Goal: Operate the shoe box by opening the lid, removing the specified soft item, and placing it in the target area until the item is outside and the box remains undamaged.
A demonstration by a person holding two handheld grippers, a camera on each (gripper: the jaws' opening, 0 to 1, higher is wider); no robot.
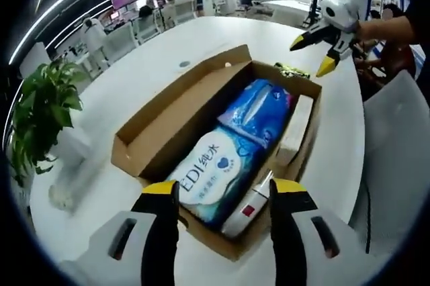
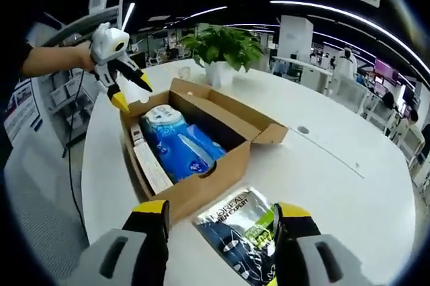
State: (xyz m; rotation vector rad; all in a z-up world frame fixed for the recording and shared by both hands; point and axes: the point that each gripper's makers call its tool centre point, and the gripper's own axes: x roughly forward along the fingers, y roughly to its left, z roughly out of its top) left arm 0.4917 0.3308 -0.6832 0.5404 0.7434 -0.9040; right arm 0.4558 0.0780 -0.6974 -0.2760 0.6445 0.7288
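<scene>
An open cardboard shoe box (image 1: pixel 168 108) (image 2: pixel 201 192) lies on a white table, its lid folded out flat. Inside lie a white-and-blue wipes pack (image 1: pixel 211 172) (image 2: pixel 161 117), a blue soft pack (image 1: pixel 259 111) (image 2: pixel 188 148), a long white carton (image 1: pixel 297 128) (image 2: pixel 151 165) and a white tube (image 1: pixel 248 205). My left gripper (image 1: pixel 225 188) (image 2: pixel 133 96) hovers open over the box's end by the wipes pack. My right gripper (image 2: pixel 220 210) (image 1: pixel 312 56) is open at the opposite end. A dark L'Oreal sachet pack (image 2: pixel 238 229) (image 1: pixel 290 69) lies on the table outside the box, between the right jaws.
A potted plant (image 1: pixel 40 111) (image 2: pixel 222 44) stands on the white table (image 1: pixel 154 58) (image 2: pixel 322 165) beyond the open lid. A small round port (image 2: pixel 304 129) is set in the tabletop. Chairs and people at desks fill the office behind.
</scene>
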